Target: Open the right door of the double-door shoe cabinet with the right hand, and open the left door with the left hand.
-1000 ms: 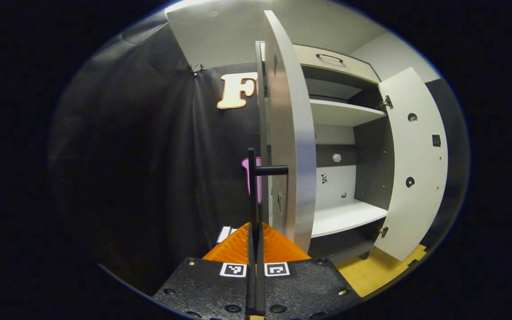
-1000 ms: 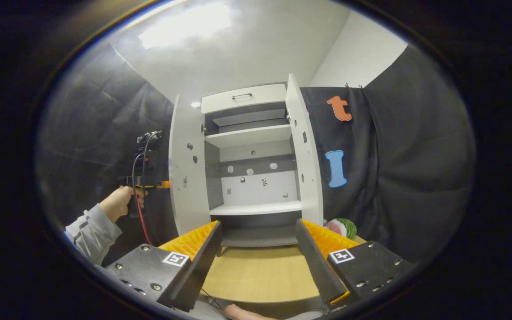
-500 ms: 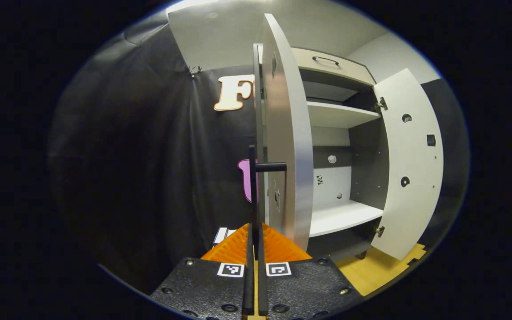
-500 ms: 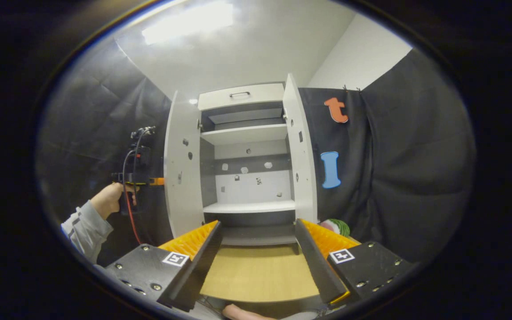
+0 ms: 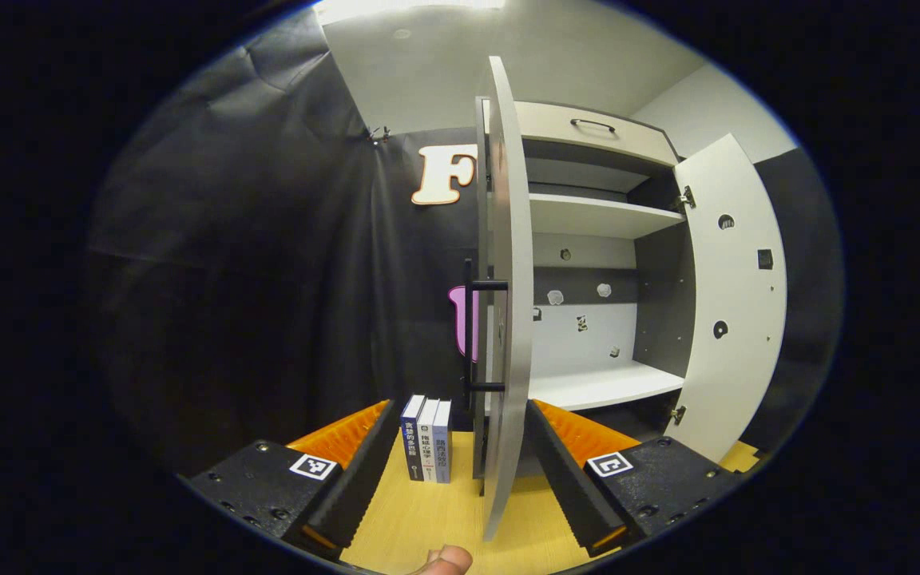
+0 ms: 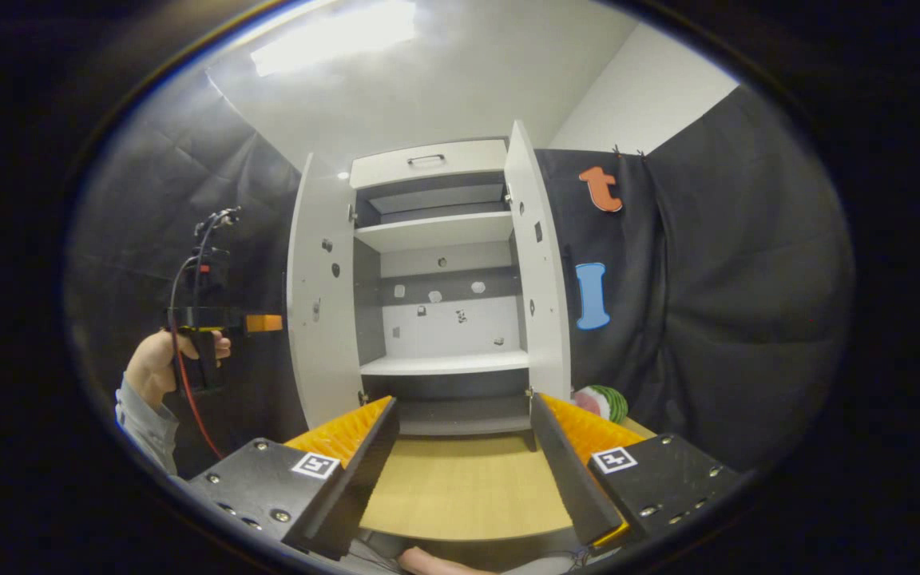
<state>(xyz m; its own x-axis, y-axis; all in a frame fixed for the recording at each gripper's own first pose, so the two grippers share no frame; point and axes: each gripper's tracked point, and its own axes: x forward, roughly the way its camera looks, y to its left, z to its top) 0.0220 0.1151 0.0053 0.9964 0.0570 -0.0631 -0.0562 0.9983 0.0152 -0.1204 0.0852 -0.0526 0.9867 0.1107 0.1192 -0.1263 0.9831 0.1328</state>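
Note:
The white shoe cabinet (image 6: 436, 231) stands with both doors swung open. In the left gripper view the left door (image 5: 508, 279) is edge-on straight ahead, and its black bar handle (image 5: 470, 335) is a short way beyond my left gripper (image 5: 458, 415), which is open and holds nothing. The right door (image 5: 735, 303) hangs wide open farther right. In the right gripper view my right gripper (image 6: 462, 403) is open and holds nothing, facing the shelves from a distance. There a hand holds the left gripper (image 6: 264, 323) just left of the left door (image 6: 316, 295), apart from it.
Three upright books (image 5: 426, 439) stand on the wooden floor (image 5: 428, 519) beside the left door. A striped green ball (image 6: 600, 402) lies by the right door (image 6: 540, 271). A closed drawer (image 6: 428, 162) tops the cabinet. Black cloth hangs on both sides.
My left gripper was shut on the left door's handle; it has let go, opened and drawn back. The right gripper has stayed open and barely moved.

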